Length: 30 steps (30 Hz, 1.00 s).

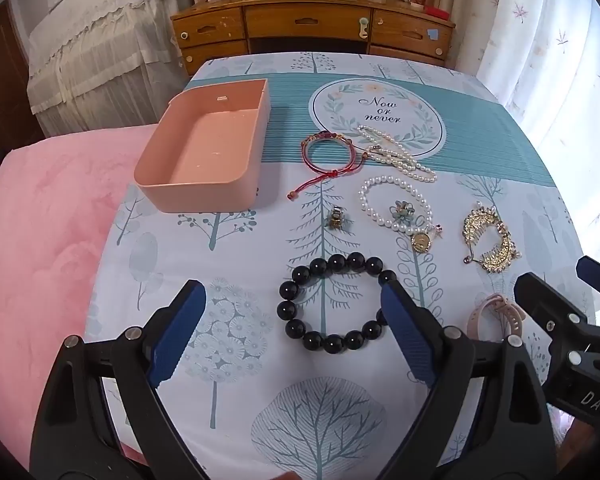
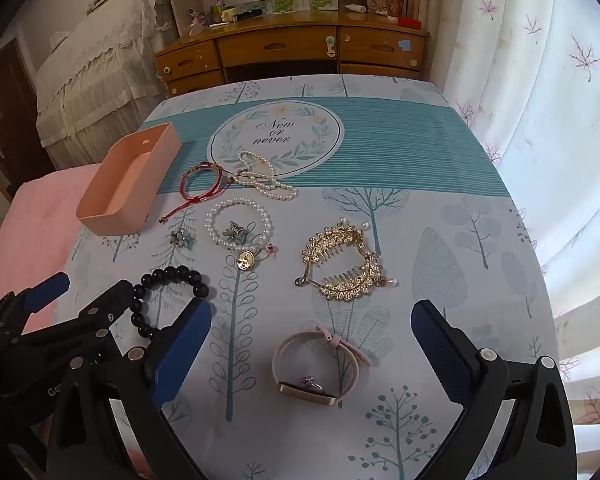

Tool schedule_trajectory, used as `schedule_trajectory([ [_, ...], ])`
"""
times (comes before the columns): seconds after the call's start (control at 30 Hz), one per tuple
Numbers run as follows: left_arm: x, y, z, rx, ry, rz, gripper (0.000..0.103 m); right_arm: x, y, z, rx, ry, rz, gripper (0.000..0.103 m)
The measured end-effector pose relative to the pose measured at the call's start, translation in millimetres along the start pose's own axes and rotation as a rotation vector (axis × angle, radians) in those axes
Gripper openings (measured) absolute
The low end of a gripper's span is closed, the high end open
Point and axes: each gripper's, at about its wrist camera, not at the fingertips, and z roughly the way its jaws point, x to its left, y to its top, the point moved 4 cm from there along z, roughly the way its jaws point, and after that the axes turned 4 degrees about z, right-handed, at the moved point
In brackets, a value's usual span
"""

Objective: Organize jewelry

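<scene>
Hovering wide open, the left gripper [image 1: 291, 332] sat over the black bead bracelet [image 1: 334, 302] near the empty box [image 1: 203, 196]. Right gripper [image 2: 312, 354], also spread, framed the watch [image 2: 314, 364]. Beads looked smooth, slippery, floppy, so I'd pinch one side.

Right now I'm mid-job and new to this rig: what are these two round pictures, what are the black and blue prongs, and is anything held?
Each picture comes from a fisheye camera on a hand-held two-finger gripper, looking forward along its fingers. The prongs are those fingers.

The left gripper is open; a black bead bracelet lies on the cloth by its right finger. The right gripper is open too, with a pink watch lying between its fingers. Nothing is held.

On the printed tablecloth are also an empty pink box, a red cord bracelet, a pearl strand, a pearl bracelet and gold hair combs.
</scene>
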Motion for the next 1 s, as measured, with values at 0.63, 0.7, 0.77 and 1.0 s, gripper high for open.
schedule_trajectory([
  [0.63,-4.4,-4.4,-1.1,0.009,-0.021,0.005,0.088,0.8,-2.9,1.1,0.004,0.005,-0.003,0.101],
  [0.7,-4.6,-4.8,-1.7,0.009,-0.022,0.004,0.088,0.7,-5.0,0.9,0.008,0.008,-0.003,0.099],
  [0.77,-3.9,-4.6,-0.4,0.009,-0.023,0.005,0.088,2.3,-7.2,2.4,0.013,0.011,-0.004,0.096],
  [1.0,-2.6,-4.8,1.2,0.011,-0.025,0.003,0.088,2.1,-5.9,6.2,0.034,0.018,0.0,0.094],
])
